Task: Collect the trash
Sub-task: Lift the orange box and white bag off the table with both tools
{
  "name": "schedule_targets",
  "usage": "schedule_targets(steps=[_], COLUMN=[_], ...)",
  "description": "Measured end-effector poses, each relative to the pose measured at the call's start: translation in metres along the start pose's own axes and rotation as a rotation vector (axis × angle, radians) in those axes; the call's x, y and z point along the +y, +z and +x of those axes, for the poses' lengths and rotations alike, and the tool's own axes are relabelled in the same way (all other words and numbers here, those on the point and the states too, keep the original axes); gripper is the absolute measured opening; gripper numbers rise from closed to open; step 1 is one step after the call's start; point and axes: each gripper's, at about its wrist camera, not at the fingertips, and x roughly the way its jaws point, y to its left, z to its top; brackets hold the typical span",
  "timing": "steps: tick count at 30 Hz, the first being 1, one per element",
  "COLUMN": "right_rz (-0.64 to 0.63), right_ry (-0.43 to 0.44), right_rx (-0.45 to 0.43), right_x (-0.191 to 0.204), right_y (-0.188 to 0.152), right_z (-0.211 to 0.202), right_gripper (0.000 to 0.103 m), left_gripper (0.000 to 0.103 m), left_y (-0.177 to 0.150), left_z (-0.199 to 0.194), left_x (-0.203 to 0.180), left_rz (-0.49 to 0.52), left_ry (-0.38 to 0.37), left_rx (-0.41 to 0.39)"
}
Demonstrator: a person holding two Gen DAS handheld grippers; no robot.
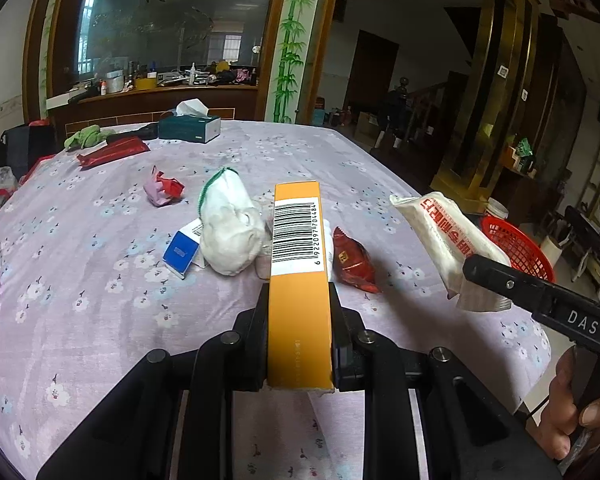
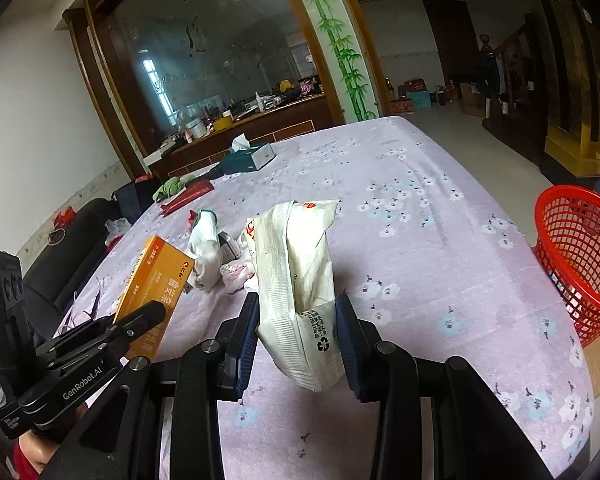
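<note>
Trash in both hands: left hand-held gripper clamps a long orange cardboard box, right hand-held gripper pinches a crumpled white plastic wrapper, above the lilac floral bench, red mesh basket beside its edge.

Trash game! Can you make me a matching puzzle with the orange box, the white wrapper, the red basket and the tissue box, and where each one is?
1. orange box
2. white wrapper
3. red basket
4. tissue box

A. far end of the table
B. in the right gripper
C. beyond the table's right edge
D. in the left gripper

Pairs: 1-D, 2-B, 3-C, 4-A
</note>
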Motion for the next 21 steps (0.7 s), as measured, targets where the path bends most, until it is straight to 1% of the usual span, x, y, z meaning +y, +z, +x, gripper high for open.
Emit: schedule_targets(steps=[10, 16, 21], right_rz=[0.01, 0.017, 0.019], right_ry=[-0.01, -0.01, -0.007], right_rx=[0.004, 0.012, 0.013], right_x=[-0.002, -0.004, -0.003], right_y=[0.001, 0.002, 0.002], right_z=[-0.001, 0.004, 0.004], right_gripper=[0.04, 0.04, 0.04], left_gripper=[0.022, 0.022, 0.022], left_y=[0.001, -0.002, -0.002], left_z=[0.001, 0.005, 0.0], left_x=[-0.003, 0.002, 0.008], left_rz=[0.008, -0.006, -0.024], left_ry=[-0.013, -0.021, -0.016], left_rx=[0.007, 0.02, 0.009])
